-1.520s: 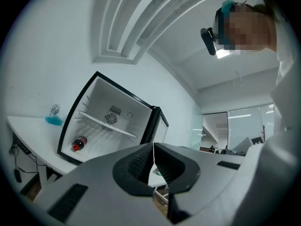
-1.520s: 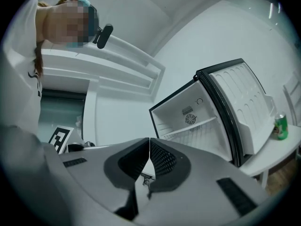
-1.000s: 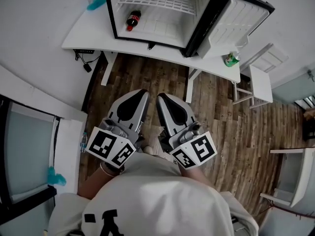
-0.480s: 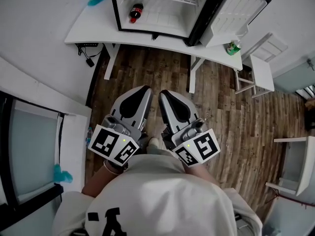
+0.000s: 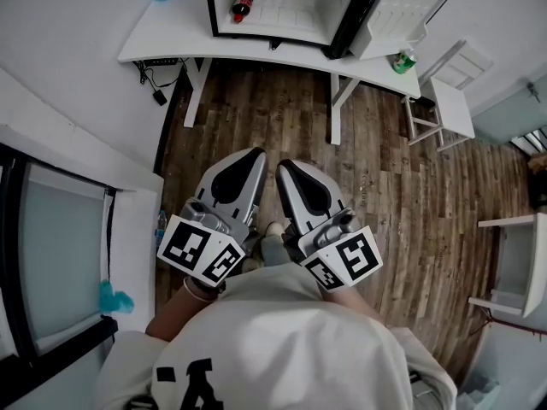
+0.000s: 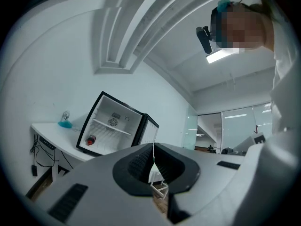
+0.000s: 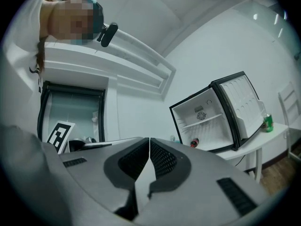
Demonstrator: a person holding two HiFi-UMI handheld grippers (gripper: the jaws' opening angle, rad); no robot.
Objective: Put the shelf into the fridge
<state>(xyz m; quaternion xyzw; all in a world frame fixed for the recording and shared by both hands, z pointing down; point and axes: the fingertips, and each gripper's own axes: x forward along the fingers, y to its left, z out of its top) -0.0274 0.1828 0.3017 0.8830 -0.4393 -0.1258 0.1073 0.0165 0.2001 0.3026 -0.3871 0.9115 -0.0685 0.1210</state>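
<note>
The fridge [image 5: 295, 11] now lies farther from left tool [image 5: 255, 154] and right tool [image 5: 283, 166].

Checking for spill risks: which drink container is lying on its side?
The red-labelled cola bottle on the floor of the open fridge. The green can stands upright on the white table, outside the fridge.

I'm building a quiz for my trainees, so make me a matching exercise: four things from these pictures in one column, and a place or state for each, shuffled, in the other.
1. cola bottle
2. green can
3. mini fridge
4. left gripper

A. door swung open
B. shut, empty
C. lying inside the fridge
D. standing on the white table

Pairs: 1-C, 2-D, 3-A, 4-B
</note>
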